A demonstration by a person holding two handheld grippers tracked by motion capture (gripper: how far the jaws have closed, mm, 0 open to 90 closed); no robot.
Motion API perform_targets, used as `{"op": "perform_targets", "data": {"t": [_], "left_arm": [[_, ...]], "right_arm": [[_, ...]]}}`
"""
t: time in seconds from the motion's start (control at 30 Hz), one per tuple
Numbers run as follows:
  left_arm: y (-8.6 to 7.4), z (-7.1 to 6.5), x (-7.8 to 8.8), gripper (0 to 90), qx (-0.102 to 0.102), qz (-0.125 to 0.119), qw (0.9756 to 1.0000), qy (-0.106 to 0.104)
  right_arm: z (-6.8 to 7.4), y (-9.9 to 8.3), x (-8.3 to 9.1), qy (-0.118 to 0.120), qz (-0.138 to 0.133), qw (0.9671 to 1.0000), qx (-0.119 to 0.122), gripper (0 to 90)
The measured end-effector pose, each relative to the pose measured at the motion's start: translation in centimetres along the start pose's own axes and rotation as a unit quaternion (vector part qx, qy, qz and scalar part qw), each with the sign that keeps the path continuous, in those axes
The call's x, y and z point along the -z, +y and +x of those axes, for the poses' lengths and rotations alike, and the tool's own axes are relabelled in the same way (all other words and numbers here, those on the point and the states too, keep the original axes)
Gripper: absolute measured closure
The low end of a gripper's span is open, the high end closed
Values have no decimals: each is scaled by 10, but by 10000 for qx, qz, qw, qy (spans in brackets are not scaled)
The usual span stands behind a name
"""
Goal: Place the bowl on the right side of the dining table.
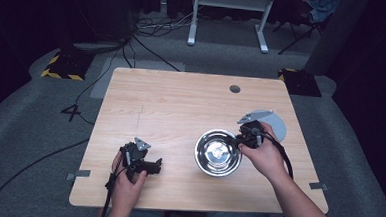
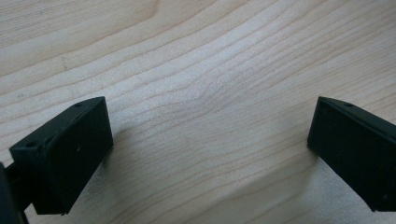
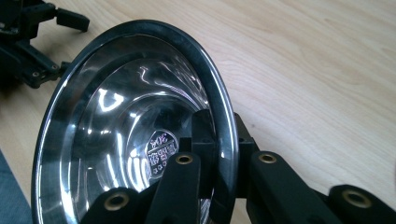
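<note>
Table: a light wooden rectangular table (image 1: pixel 181 108) with a small round hole near its far edge; it carries everything below.
Bowl: a shiny round stainless steel bowl (image 1: pixel 217 152) sits right of the table's centre, toward the near edge. In the right gripper view (image 3: pixel 116 140) it appears tipped, its polished inside turned to the camera. Inside it I see only reflections and a small stamped mark at the bottom.
Disc: a flat grey round disc (image 1: pixel 276 125) lies on the table just behind the right hand, partly covered by it.
Right gripper: the black two-jaw right gripper (image 1: pixel 240 139) is clamped on the bowl's right rim, one jaw inside the wall, one outside, drawn in narrow.
Left gripper: the black two-jaw left gripper (image 1: pixel 154 166) has its jaws spread wide over bare wood, gripping nothing, well apart from the bowl.
Right hand: the right hand (image 1: pixel 264 155) wraps the gripper body, forearm running in from the lower right.
Left hand: the left hand (image 1: pixel 126 177) rests low near the front edge.
</note>
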State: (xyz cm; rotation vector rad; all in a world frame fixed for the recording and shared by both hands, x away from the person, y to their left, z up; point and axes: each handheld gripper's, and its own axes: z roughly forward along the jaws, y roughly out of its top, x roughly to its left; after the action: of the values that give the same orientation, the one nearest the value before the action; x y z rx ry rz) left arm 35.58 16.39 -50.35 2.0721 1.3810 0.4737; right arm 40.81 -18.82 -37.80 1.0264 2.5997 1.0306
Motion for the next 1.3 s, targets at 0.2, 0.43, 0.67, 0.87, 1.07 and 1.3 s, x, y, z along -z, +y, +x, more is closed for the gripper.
{"op": "perform_targets", "data": {"t": [0.2, 0.43, 0.67, 0.87, 1.07, 1.3], "left_arm": [[0, 0, 0, 3, 0, 0, 10000, 0], [0, 0, 0, 3, 0, 1, 10000, 0], [0, 0, 0, 3, -1, 1, 10000, 0], [1, 0, 0, 2, -15, -30, 10000, 54], [1, 0, 0, 2, -15, -29, 10000, 54], [1, 0, 0, 3, -15, -29, 10000, 52]], "right_arm": [[-8, 7, 8, -121, -151, 9998, -45, 857], [-18, 13, 16, -319, -332, 9988, -144, 858], [-31, 17, 23, -559, -460, 9969, -292, 858], [-45, 20, 31, -785, -629, 9940, -431, 858], [-64, 18, 39, -990, -709, 9906, -618, 858], [-85, 17, 47, -1271, -785, 9856, -792, 857]]}}
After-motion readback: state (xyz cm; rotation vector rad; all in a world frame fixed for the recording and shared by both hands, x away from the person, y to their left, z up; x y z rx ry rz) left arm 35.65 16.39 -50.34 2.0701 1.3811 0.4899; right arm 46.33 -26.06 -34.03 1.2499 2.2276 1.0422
